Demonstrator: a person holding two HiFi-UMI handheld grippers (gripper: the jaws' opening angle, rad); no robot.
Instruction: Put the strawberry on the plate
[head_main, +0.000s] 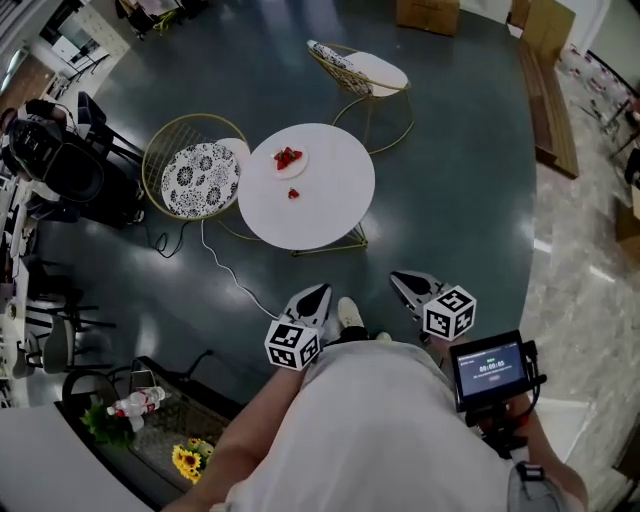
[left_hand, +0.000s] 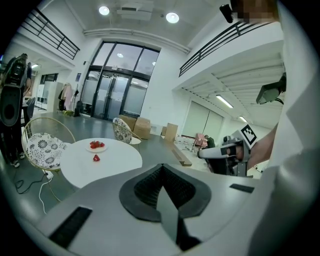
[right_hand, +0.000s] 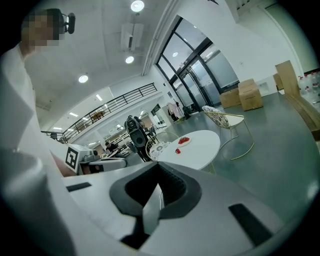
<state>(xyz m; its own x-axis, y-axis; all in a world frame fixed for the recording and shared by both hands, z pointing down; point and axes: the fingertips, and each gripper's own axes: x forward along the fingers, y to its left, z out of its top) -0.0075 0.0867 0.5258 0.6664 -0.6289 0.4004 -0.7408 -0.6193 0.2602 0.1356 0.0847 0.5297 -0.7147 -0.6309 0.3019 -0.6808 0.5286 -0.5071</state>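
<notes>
left gripper (head_main: 318, 293) and right gripper (head_main: 402, 282) clenched, empty; strawberry (head_main: 293, 193), far ahead of the jaws, looks soft, light: pinch its sides gently.

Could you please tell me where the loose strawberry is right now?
In the head view the loose strawberry lies on the round white table, left of its centre, just off the plate on the side nearer the person.
</notes>
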